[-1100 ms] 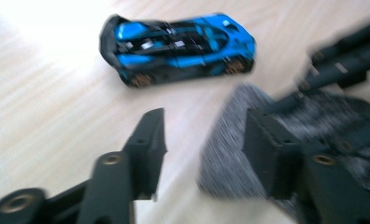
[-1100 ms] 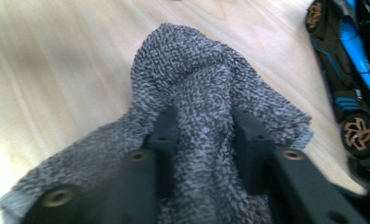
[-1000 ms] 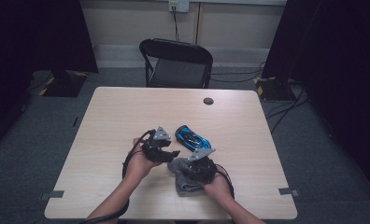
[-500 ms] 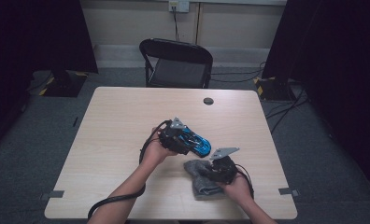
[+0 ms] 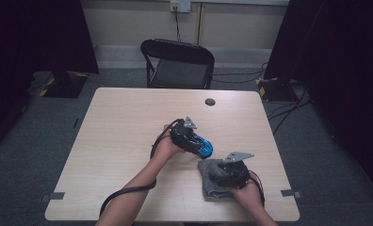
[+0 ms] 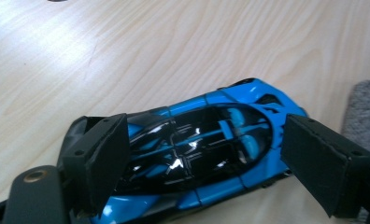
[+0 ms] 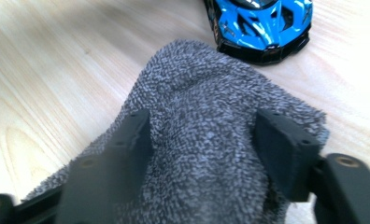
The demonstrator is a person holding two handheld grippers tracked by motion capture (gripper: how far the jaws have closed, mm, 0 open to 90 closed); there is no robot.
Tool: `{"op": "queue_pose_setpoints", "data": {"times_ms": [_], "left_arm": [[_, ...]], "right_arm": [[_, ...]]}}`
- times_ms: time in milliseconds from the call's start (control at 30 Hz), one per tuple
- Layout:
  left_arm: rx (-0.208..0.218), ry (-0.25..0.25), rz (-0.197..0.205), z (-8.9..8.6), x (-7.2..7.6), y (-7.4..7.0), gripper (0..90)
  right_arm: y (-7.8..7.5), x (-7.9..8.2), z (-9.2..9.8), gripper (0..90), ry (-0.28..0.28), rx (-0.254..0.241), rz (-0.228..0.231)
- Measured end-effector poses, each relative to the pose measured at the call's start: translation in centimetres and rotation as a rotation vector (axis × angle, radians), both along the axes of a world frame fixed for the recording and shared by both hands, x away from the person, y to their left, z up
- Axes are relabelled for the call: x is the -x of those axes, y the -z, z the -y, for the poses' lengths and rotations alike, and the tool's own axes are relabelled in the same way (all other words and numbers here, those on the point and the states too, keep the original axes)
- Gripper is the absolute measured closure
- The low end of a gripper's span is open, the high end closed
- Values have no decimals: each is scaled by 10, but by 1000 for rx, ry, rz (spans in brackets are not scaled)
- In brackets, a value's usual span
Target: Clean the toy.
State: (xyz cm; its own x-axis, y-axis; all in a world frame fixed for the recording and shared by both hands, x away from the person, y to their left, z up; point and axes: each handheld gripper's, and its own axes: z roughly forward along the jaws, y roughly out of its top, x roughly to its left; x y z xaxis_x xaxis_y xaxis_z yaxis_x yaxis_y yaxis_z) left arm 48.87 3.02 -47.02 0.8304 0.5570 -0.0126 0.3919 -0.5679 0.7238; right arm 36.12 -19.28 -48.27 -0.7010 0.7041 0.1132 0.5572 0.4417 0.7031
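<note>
- Since a second ago, my left gripper [image 5: 194, 139] has slid to the right over the blue toy car [image 5: 201, 144], and my right gripper [image 5: 227, 173] has moved right and nearer to me with the grey cloth [image 5: 212, 184].
- My left gripper's jaws have just been opening. In the left gripper view they stand wide, one on each side of the blue toy car [image 6: 211, 144], and the pads do not press on it.
- My right gripper's jaws have just been opening too. In the right gripper view the grey cloth [image 7: 206, 135] bulges up between them, and they stand wide around it without pinching it.
- The car sits on its wheels near the middle of the table [image 5: 123, 136], just beside the cloth.
- The table is light wood with soft wavy lines. A small dark round thing [image 5: 210, 101] lies near its far edge.
- A black folding chair [image 5: 177, 63] stands behind the table.
- The floor [image 5: 29, 141] is grey carpet, with cables [image 5: 281, 110] lying on it at the right.
- Black curtains [image 5: 34, 37] hang on both sides, and a pale wall [image 5: 128, 23] with a power socket [image 5: 180, 5] is at the back.
</note>
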Motion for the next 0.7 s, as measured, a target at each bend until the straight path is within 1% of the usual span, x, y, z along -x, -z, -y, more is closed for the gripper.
{"op": "queue_pose_setpoints", "data": {"times_ms": [67, 133, 200, 267, 333, 367, 467, 567, 600, 700], "left_arm": [[-21, -2, 11, 1, -1, 2, 152], [-16, 0, 10, 1, -3, 5, 148], [-19, -5, 18, 1, -3, 7, 145], [-13, 2, 22, 1, -4, 9, 114], [-23, 5, 34, 2, -4, 12, 61], [-17, 5, 32, 2, -4, 13, 44], [6, 17, 36, 2, -3, 15, 33], [1, 21, 34, 2, -4, 14, 32], [-8, 29, 30, 2, -5, 14, 32], [-8, 29, 24, 2, -6, 14, 25]], "right_arm": [[3, 2, -2, 337, -1, 13, 16], [4, 3, -3, 304, -2, 14, 23], [5, 4, -5, 290, -7, 30, 30], [6, 4, -6, 280, -11, 36, 31], [6, 4, -6, 276, -6, 39, 32], [7, 5, -6, 276, -1, 41, 38], [8, 7, -9, 259, 17, 54, 48], [8, 7, -10, 254, 24, 60, 46], [8, 7, -10, 254, 26, 56, 44], [8, 8, -10, 253, 18, 69, 49]]}}
